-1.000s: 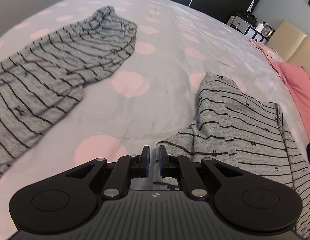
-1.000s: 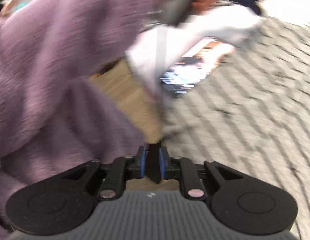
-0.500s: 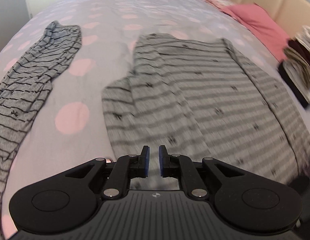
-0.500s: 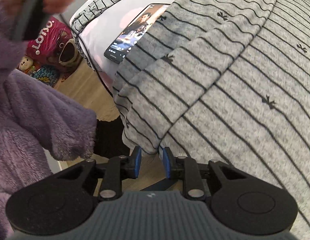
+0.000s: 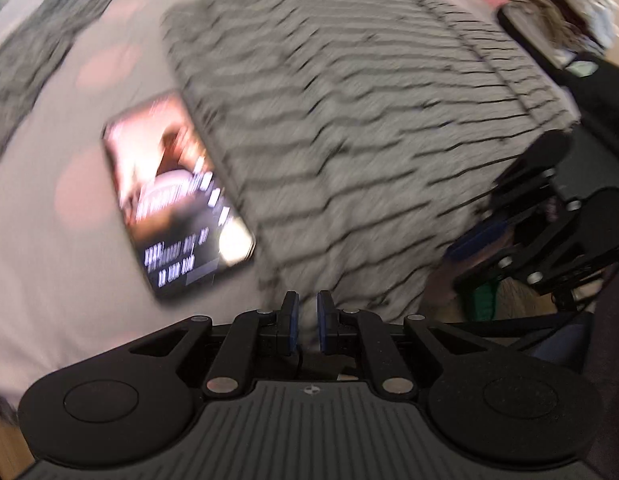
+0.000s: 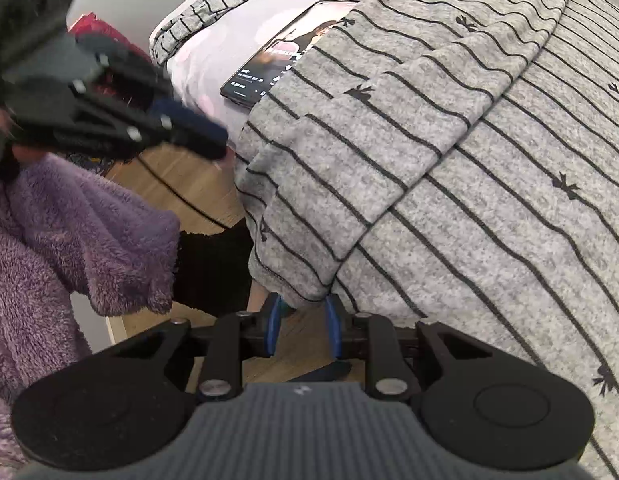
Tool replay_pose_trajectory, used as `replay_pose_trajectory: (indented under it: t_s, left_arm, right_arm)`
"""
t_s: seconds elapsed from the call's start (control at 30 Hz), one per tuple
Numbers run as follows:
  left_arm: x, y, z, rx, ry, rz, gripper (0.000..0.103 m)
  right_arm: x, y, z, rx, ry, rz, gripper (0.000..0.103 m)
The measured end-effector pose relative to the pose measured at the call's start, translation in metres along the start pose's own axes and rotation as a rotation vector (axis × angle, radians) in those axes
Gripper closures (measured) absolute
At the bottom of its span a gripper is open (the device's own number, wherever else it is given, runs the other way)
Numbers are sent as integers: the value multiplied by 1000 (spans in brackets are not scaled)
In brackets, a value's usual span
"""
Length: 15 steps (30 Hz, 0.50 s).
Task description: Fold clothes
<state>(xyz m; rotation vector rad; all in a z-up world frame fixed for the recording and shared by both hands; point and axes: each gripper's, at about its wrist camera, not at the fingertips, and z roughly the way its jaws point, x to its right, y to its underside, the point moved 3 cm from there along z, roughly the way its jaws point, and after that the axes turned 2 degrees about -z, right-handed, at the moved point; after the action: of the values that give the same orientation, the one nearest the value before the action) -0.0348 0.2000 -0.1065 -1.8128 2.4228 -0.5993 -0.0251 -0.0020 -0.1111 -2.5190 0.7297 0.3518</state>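
while the right gripper (image 6: 300, 330) gapes at the striped top's (image 6: 449, 152) hem, left gripper (image 5: 307, 322) level, narrowly parted

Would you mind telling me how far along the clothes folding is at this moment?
Done: the grey striped top lies spread on the bed, one sleeve folded across it. In hand: the open right gripper sits at its hanging hem; the left gripper is open nearby. Left: gripping, the remaining folds, and the second striped garment.

A home bedroom: a bed (image 5: 49, 280) with a pink-dotted cover carries grey striped clothes (image 6: 469, 160) and a lit phone (image 5: 177, 196). A stack of folded laundry (image 5: 561, 4) lies at the far side, with wood floor (image 6: 181, 184) beside the bed.
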Motion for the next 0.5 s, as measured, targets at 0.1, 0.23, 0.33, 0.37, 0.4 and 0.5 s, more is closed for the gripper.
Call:
replay_pose_trajectory:
  t_s: [0.1,0.23,0.33,0.37,0.4,0.5]
  left_arm:
    - [-2,9,14,-21,0,-14,96]
    - [0,14,26,-39,-25,-6,96]
    - [2,12,28,-24,-22,-7,96]
    - [3,12,28,-24,-24,-5,96]
    - [3,11,28,-25,-28,-4,96]
    - [2,12,24,-24,-28,-15,99]
  right_arm:
    - [-1,-1,7,19,6,3,63]
    - [-2,0,18,29,18,-2,63]
    - [-1,1,29,45,16,29,63]
    - [0,2,32,55,16,45,64]
    - [1,3,35,65,16,60,69]
    - [2,3,41,74,0,85,100]
